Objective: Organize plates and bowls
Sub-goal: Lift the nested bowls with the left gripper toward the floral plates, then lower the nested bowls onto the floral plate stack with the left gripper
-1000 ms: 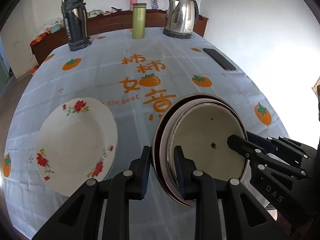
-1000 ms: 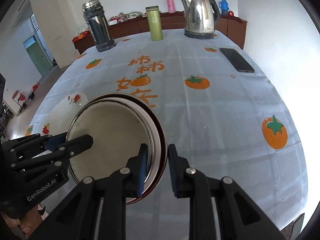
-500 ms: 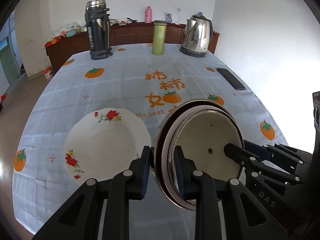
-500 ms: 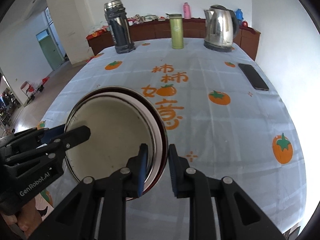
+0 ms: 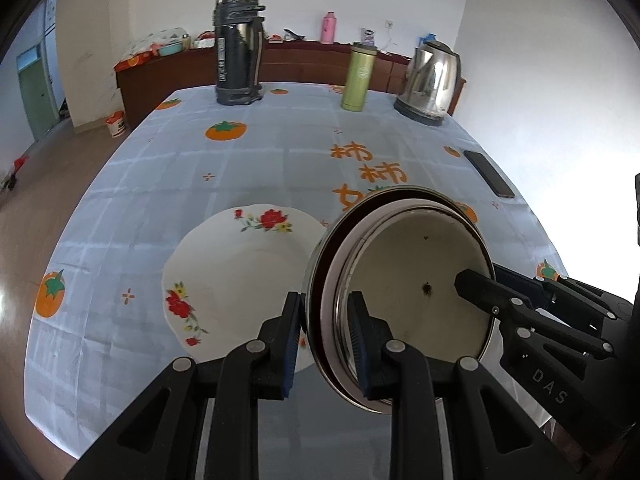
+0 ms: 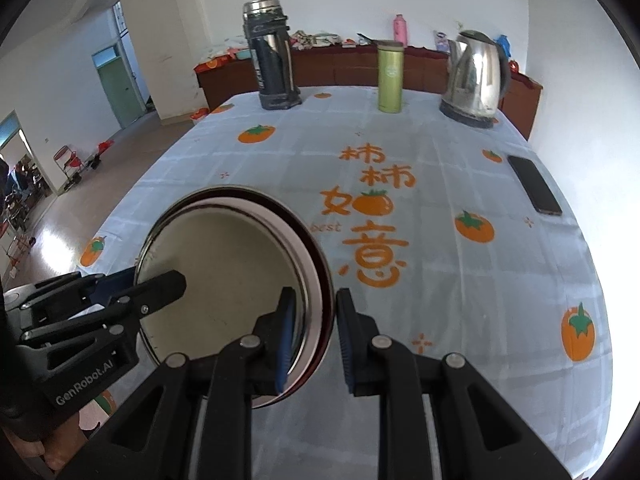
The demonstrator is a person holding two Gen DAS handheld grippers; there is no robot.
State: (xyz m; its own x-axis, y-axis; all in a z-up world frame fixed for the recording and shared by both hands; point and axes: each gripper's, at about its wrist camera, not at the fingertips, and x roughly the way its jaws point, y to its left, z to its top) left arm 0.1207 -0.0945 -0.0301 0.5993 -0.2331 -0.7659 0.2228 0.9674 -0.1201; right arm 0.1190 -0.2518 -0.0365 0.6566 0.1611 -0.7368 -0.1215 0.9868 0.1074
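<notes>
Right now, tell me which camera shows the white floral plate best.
The left wrist view: the white floral plate lies on the tablecloth almost whole, with red flowers on its rim, only its right edge hidden behind the held stack of bowls. In the right wrist view the stack hides it; I can't pick it out.

Held between the left gripper's (image 5: 326, 340) matt black plastic fingers, the bowl stack (image 5: 404, 292) shows polished metal rims; beside it, a glossy glazed floral plate (image 5: 240, 276) on smooth printed tablecloth (image 5: 280, 160).
</notes>
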